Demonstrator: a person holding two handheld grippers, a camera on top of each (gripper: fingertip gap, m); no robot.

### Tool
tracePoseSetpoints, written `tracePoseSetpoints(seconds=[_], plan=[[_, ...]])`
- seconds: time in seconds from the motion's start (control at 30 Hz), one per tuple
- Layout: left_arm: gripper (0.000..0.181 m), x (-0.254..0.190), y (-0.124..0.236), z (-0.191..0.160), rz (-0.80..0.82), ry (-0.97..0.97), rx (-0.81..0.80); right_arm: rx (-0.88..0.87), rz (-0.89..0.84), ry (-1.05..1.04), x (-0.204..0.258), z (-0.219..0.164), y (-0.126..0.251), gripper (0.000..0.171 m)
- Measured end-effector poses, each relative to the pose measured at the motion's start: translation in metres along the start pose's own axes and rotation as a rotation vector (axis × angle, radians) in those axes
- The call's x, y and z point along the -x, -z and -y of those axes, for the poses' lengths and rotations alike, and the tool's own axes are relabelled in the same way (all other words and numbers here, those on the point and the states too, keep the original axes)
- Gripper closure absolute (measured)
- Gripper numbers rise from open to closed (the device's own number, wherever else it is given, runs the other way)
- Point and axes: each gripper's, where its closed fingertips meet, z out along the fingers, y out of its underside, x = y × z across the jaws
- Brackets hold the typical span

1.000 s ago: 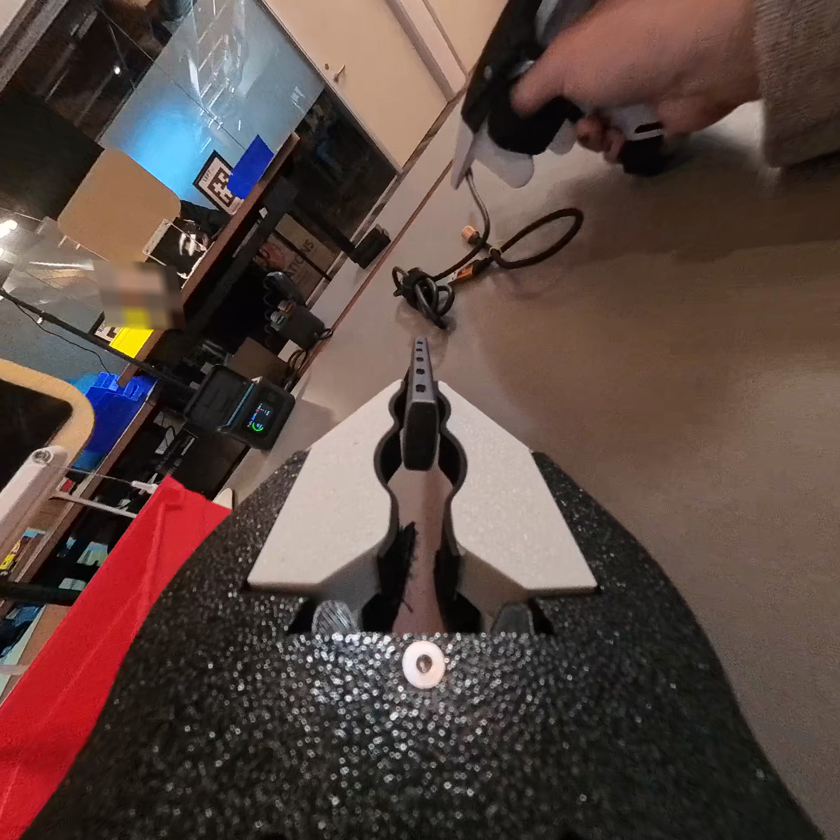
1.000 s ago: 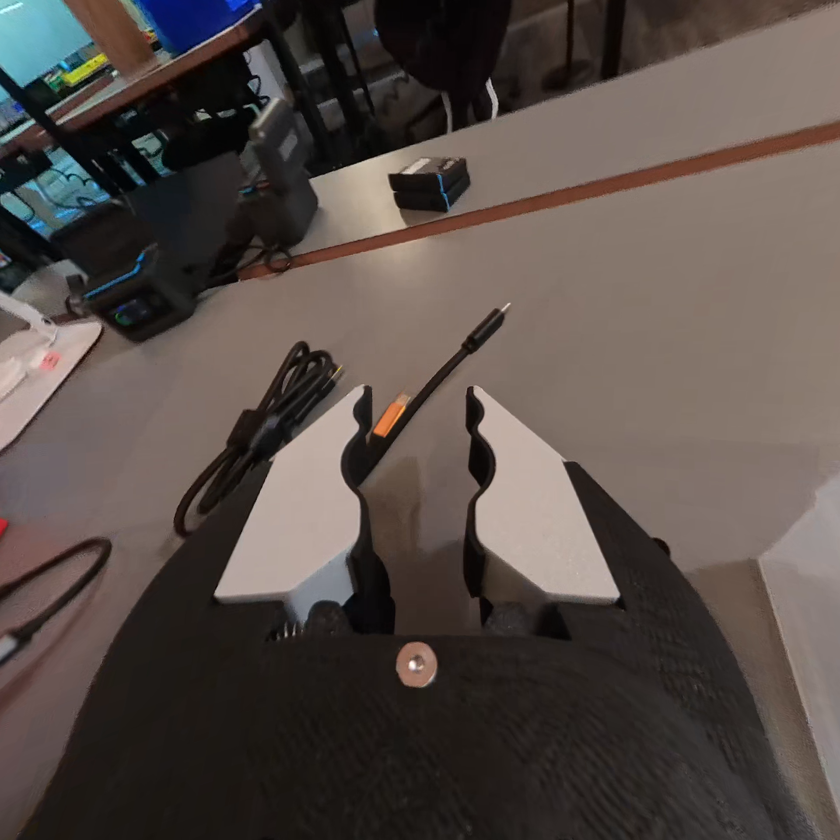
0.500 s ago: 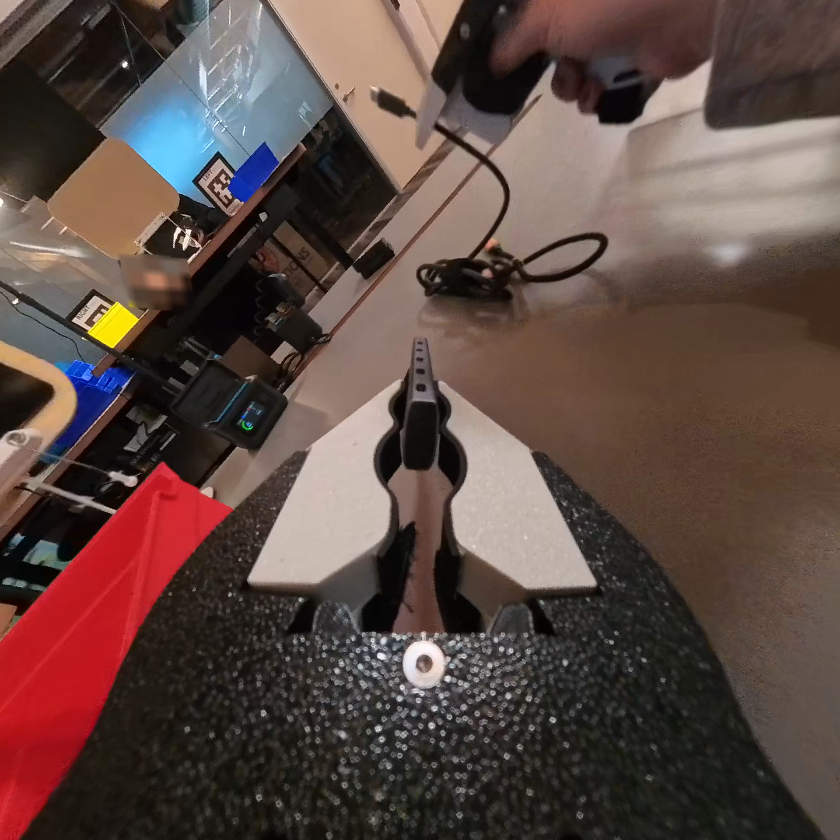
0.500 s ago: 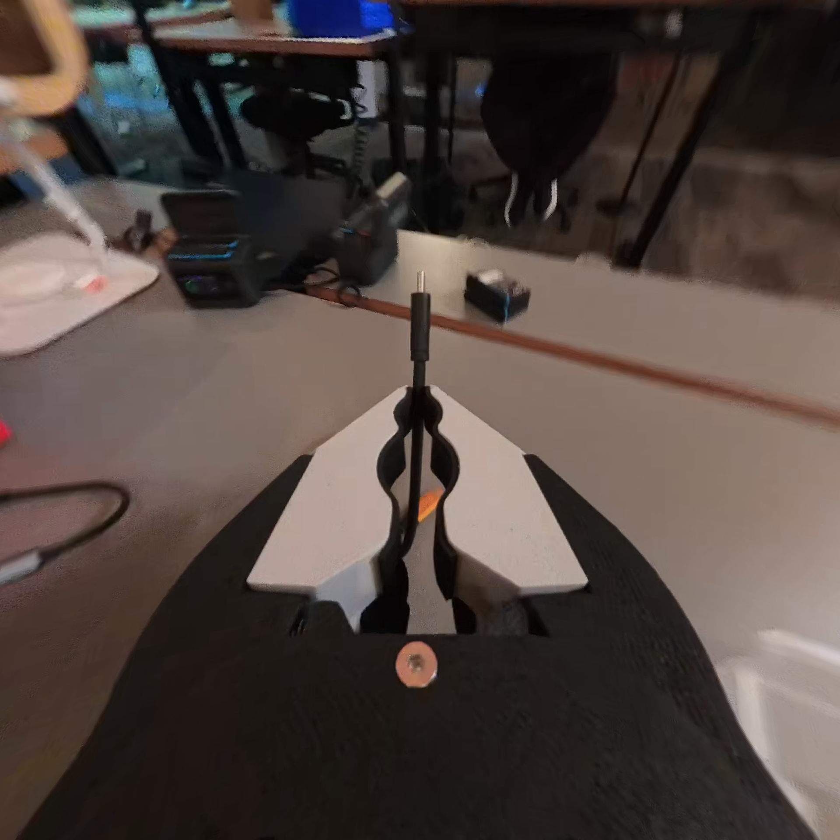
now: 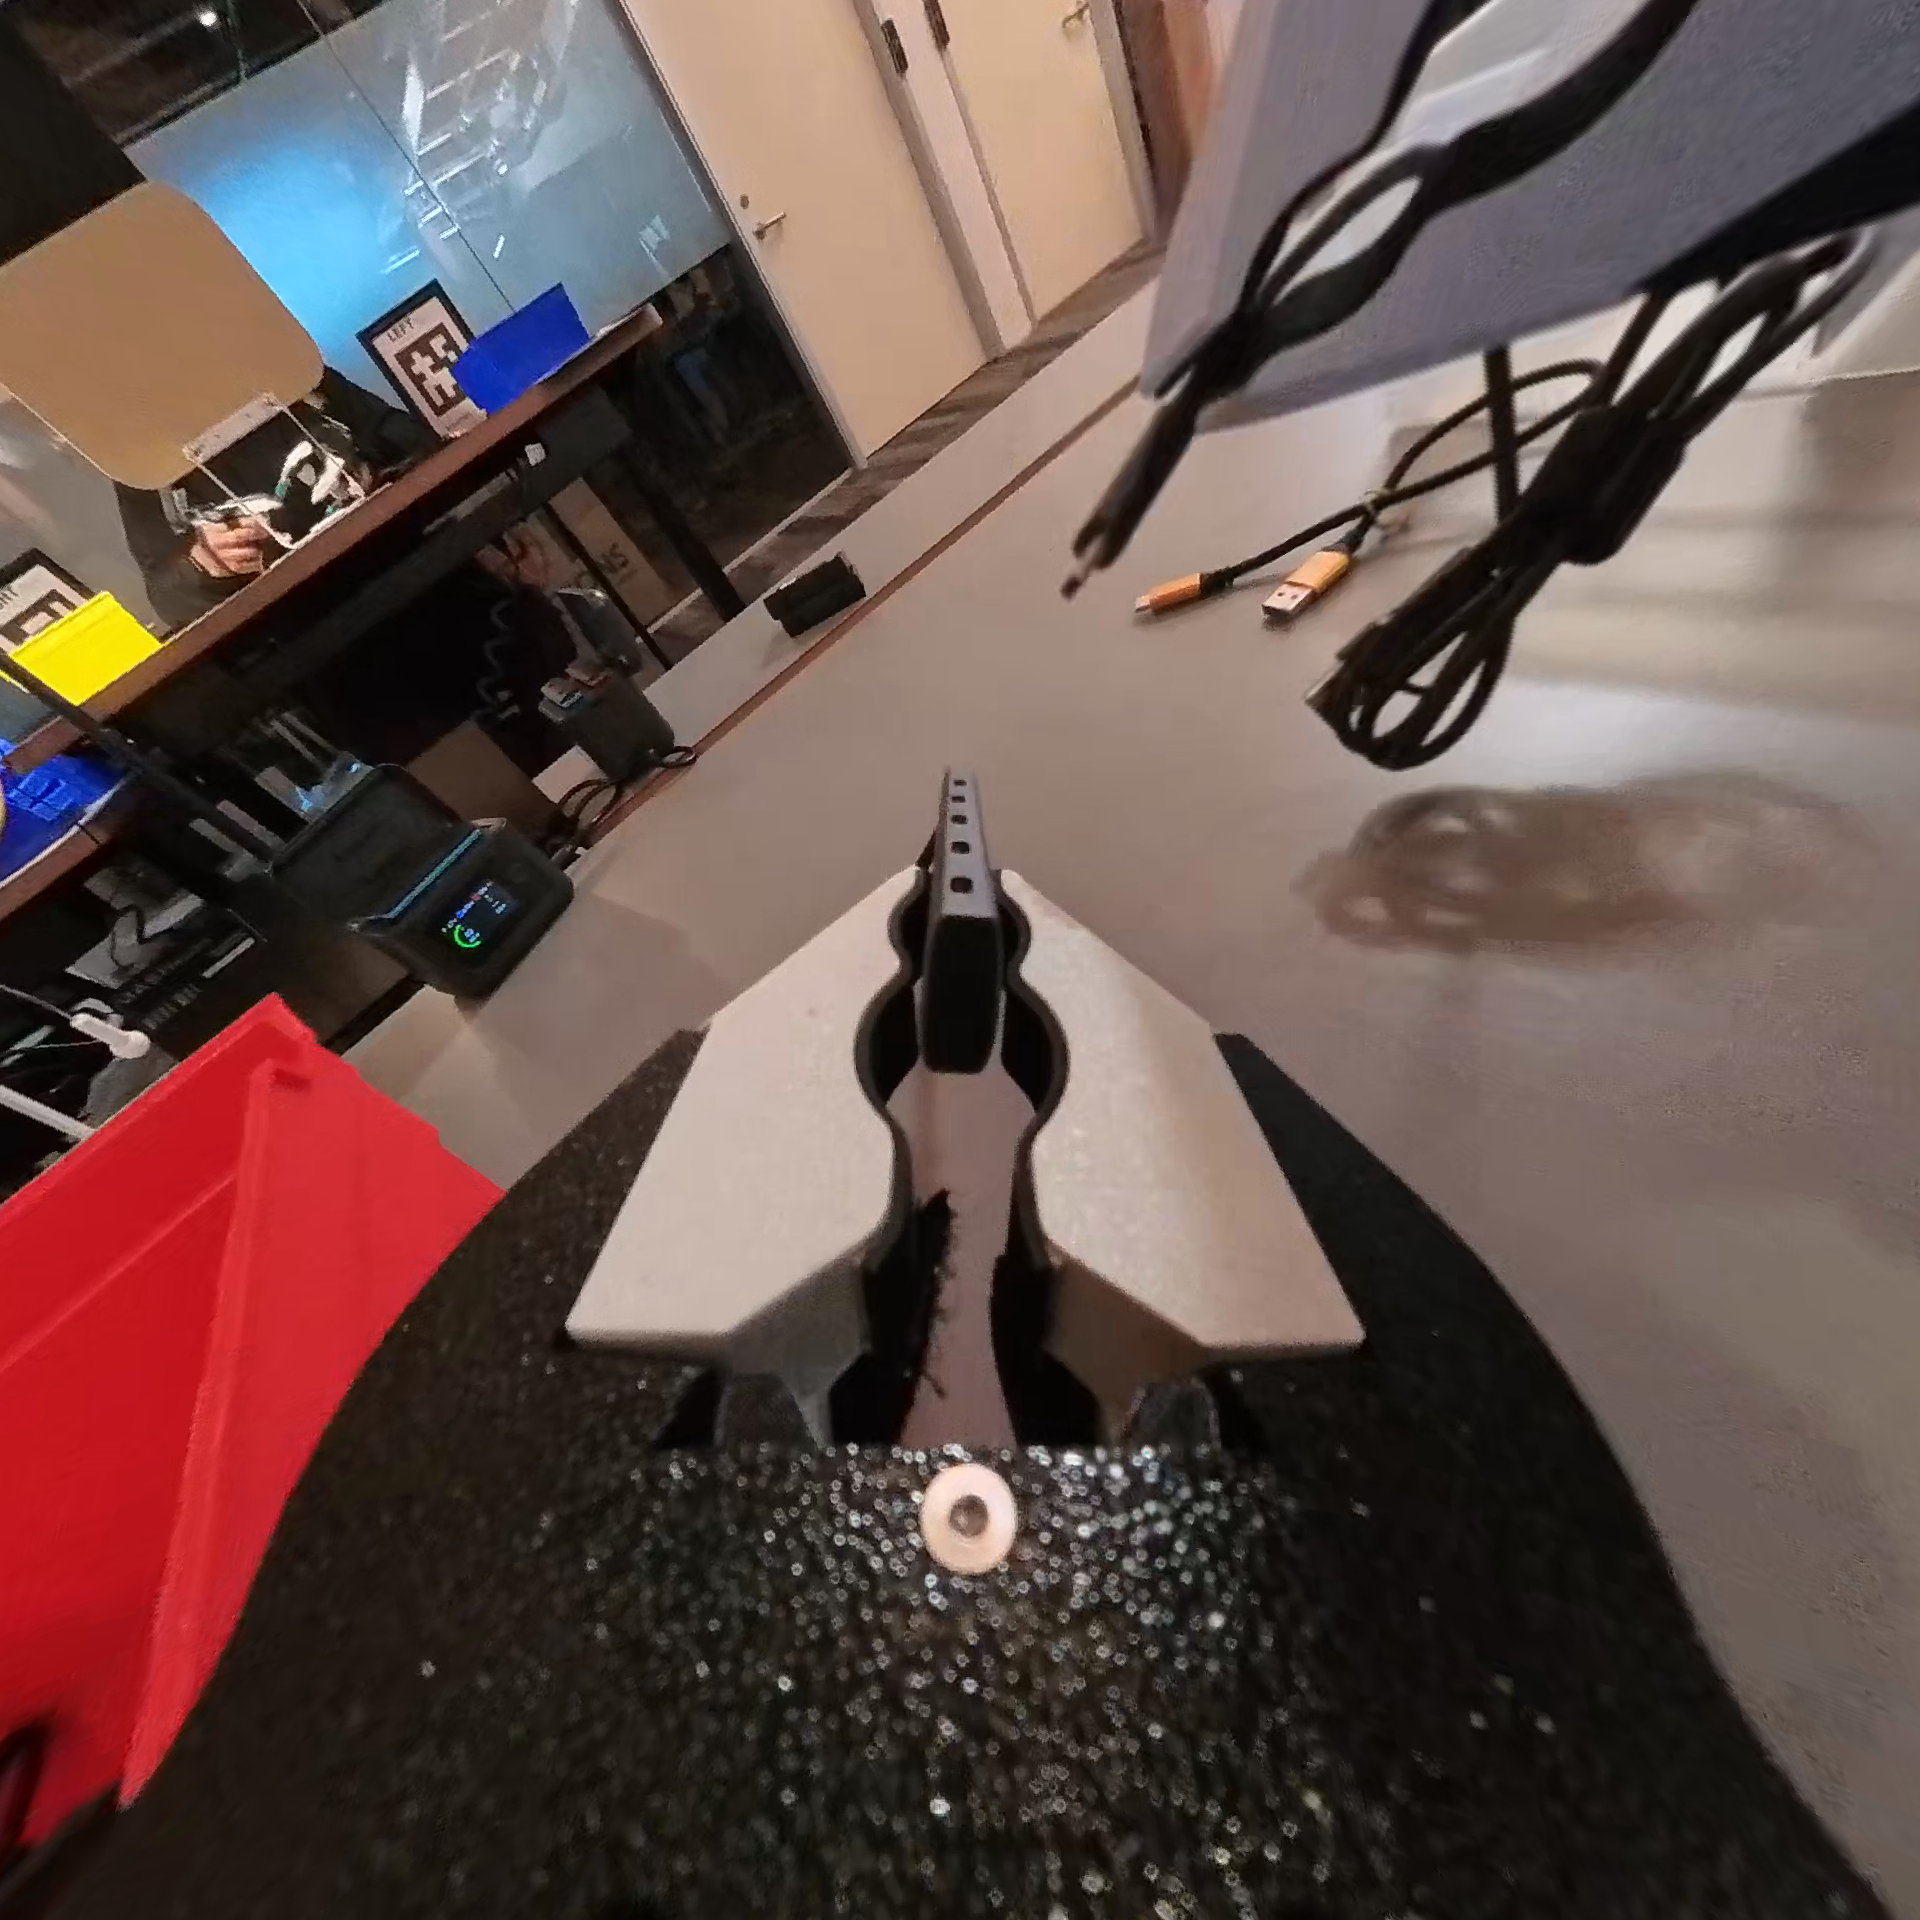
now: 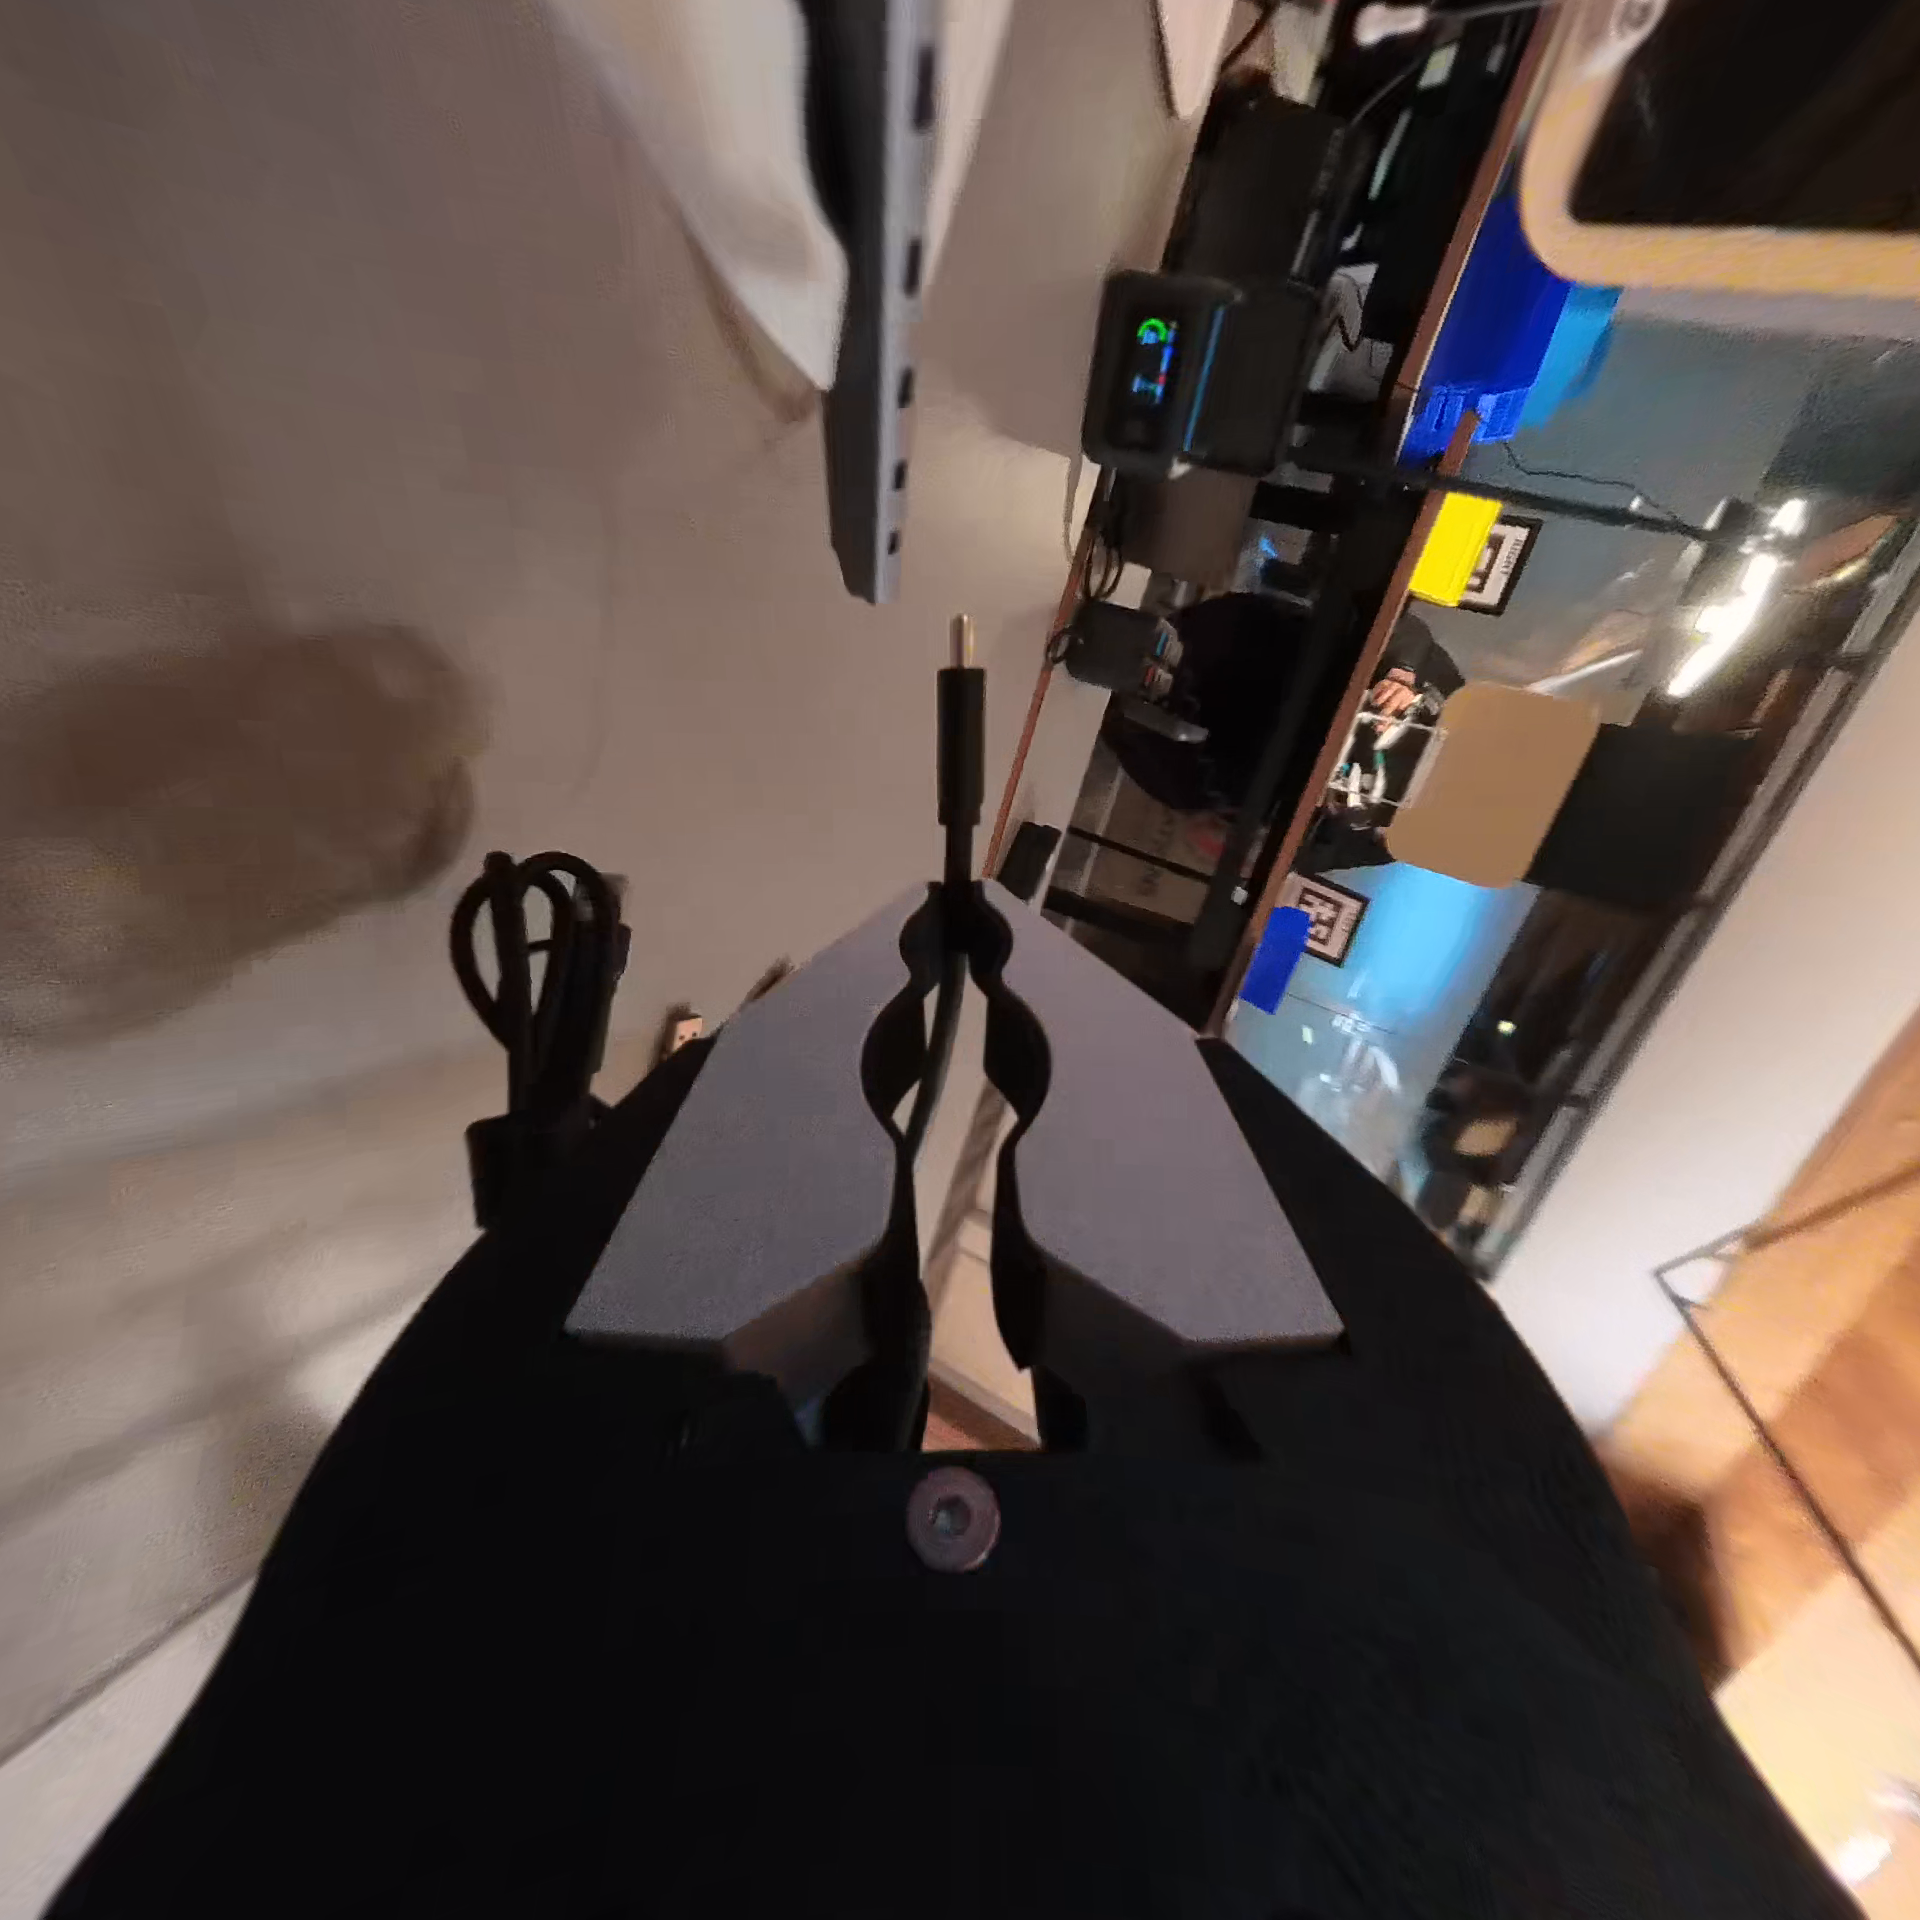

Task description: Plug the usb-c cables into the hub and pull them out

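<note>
The hub (image 5: 964, 914), a thin grey bar with a row of small ports along its upper edge, sits edge-up between the fingers of my left gripper (image 5: 961, 935), which is clamped on its near end; the rest of the bar projects forward past the fingertips. In the right wrist view the same hub (image 6: 871, 312) hangs in from the top, its tip just ahead and slightly left of the plug. My right gripper (image 6: 956, 914) is closed on the black usb-c cable (image 6: 958, 748), whose plug stands straight out beyond the fingertips, close to the hub but not touching it. Seen from the left gripper, the right gripper (image 5: 1195, 384) enters at upper right, ahead and above, with the cable (image 5: 1127, 488) pointing down-left out of it. Below it, a bundled black cable (image 5: 1455, 644) dangles, and two orange-tipped plugs (image 5: 1242, 597) lie on the grey table (image 5: 1558, 1143) beyond. To the left of my left gripper is a red bin (image 5: 156, 1299); farther ahead on the left stands a dark power unit (image 5: 457, 904) with a lit screen.
</note>
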Motion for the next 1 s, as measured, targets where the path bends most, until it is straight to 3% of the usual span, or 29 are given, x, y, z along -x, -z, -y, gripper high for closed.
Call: tracePoseSetpoints(seconds=[0.13,0.33,0.47,0.57,0.7,0.83,1.0], plan=[[0.174,-0.003,0.001,0.000,0.002,-0.048,0.006,0.061,-0.004,0.032,0.012,0.001,-0.010,0.170],[0.174,-0.004,0.000,-0.003,-0.007,-0.069,0.020,0.024,0.191,-0.130,0.067,0.000,-0.027,0.170],[0.174,-0.007,-0.001,-0.005,-0.018,-0.096,0.032,-0.181,0.378,-0.406,0.095,0.025,-0.020,0.168],[0.174,-0.008,-0.001,-0.005,-0.023,-0.099,0.033,-0.270,0.509,-0.660,0.101,0.029,-0.014,0.141],[0.174,-0.008,-0.001,-0.005,-0.027,-0.096,0.034,-0.451,0.654,-0.971,0.092,0.035,-0.001,0.133],[0.173,-0.010,-0.002,-0.006,-0.035,-0.100,0.039,-0.581,0.757,-1.016,0.091,0.039,0.014,0.134],[0.173,-0.012,-0.002,-0.007,-0.042,-0.102,0.043,-0.611,0.793,-0.929,0.102,0.048,0.020,0.134]])
